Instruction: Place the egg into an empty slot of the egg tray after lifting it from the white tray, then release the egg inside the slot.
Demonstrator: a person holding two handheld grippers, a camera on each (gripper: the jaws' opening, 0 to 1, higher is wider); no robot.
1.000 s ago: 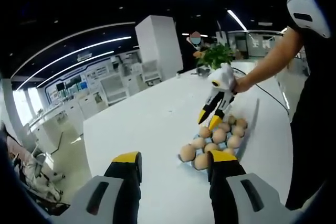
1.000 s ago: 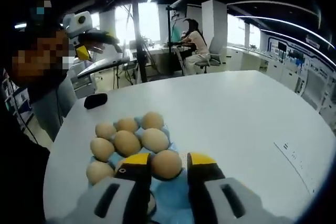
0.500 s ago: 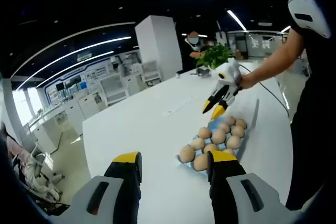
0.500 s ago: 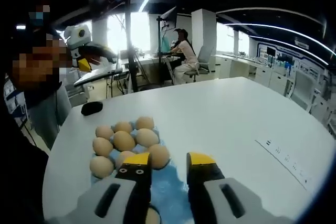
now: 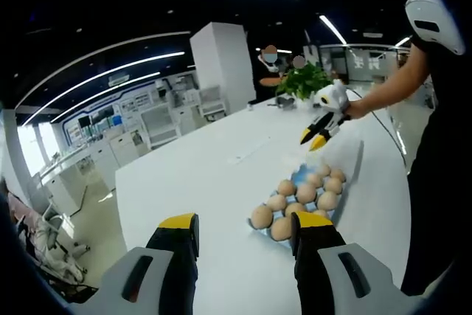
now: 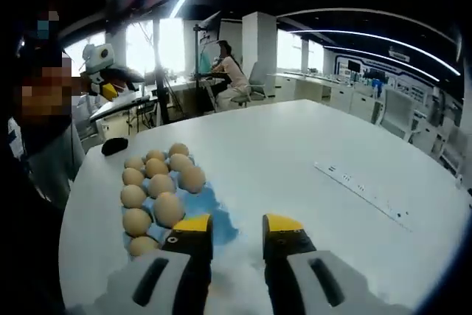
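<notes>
Right gripper (image 6: 236,228) hangs above the table (image 6: 295,153), jaws apart and empty, clear of the blue egg tray (image 6: 214,208) at ten o'clock. Eggs (image 6: 168,208) fill its slots, so that placement looks done. Left gripper (image 5: 243,228) waits with jaws apart and empty, tray at two o'clock.

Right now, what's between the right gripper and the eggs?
In the right gripper view, blue tray lies between the right gripper and the eggs; its jaws are empty.
</notes>
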